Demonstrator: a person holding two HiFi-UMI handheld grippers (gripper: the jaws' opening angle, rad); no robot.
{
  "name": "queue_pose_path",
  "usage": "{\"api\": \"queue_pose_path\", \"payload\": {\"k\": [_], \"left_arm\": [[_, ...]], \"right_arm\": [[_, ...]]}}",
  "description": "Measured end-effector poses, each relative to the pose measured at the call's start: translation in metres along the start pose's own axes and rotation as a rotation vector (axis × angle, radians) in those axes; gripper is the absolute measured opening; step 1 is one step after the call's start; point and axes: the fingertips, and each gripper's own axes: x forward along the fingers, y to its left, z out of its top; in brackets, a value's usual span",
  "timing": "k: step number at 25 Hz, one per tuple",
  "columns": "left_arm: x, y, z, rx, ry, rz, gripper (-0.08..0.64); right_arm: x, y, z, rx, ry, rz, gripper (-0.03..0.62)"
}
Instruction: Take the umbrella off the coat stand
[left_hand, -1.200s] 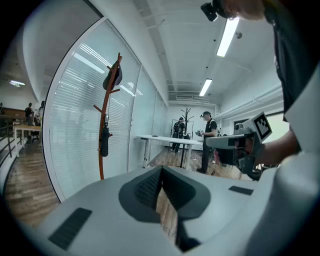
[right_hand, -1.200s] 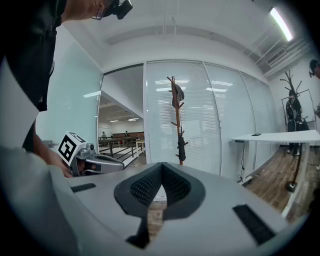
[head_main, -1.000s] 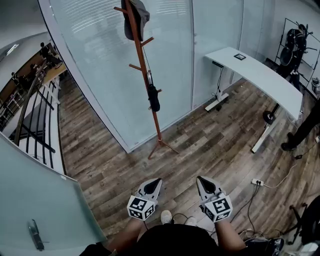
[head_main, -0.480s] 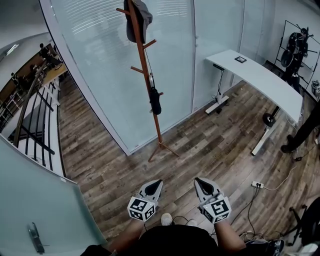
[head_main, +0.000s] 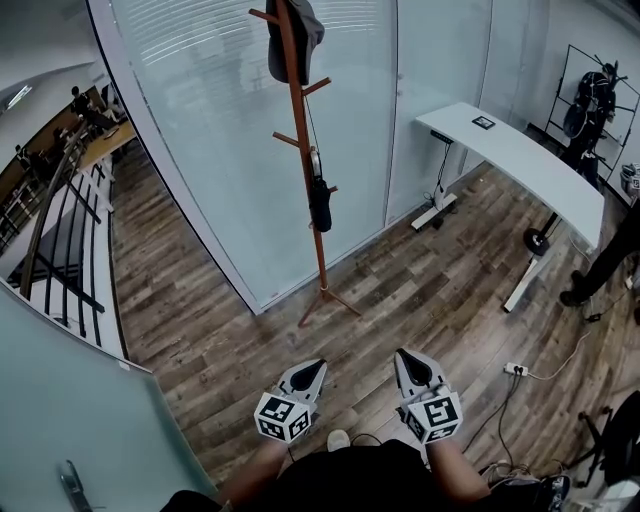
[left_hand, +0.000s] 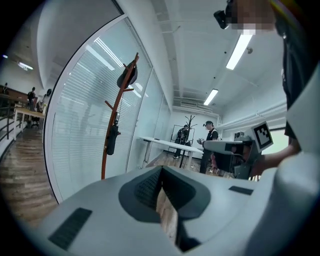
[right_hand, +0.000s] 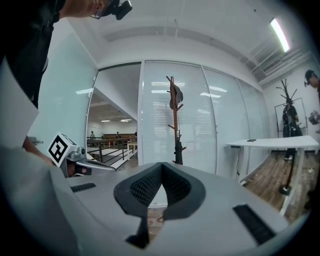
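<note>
1. The umbrella (head_main: 320, 203) hangs folded at mid-height on the coat stand (head_main: 318, 255), with its long axis vertical, right beside the pole.
2. Your left gripper (head_main: 316, 366) and right gripper (head_main: 403, 356) point towards it, well apart from the stand.
3. Fingers are pressed together on both.

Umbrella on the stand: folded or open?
Folded: the umbrella hangs as a slim dark bundle against the coat stand, no canopy spread.

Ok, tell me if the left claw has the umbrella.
No, the left claw is shut and empty, while the umbrella hangs on the coat stand.
</note>
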Motion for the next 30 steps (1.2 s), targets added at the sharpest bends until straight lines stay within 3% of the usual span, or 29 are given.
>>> {"api": "queue_pose_path", "payload": {"k": [5,10,19,30], "left_arm": [[-0.001,0.007,0.006,0.018,-0.021,-0.02,0.012],[0.004,0.019,0.018,0.068,-0.047,0.02,0.012],[0.042,0.037,0.026,0.08,-0.036,0.069,0.012],[0.112,0.071,0.052,0.086,-0.039,0.169,0.012]], "right_arm": [[0.011,0.002,0.005,-0.036,-0.019,-0.051,0.006],[0.021,0.004,0.006,-0.036,0.004,-0.036,0.006],[0.063,-0.043,0.004,-0.026,0.003,-0.029,0.006],[0.135,-0.102,-0.002,0.008,0.009,0.073,0.006]]}}
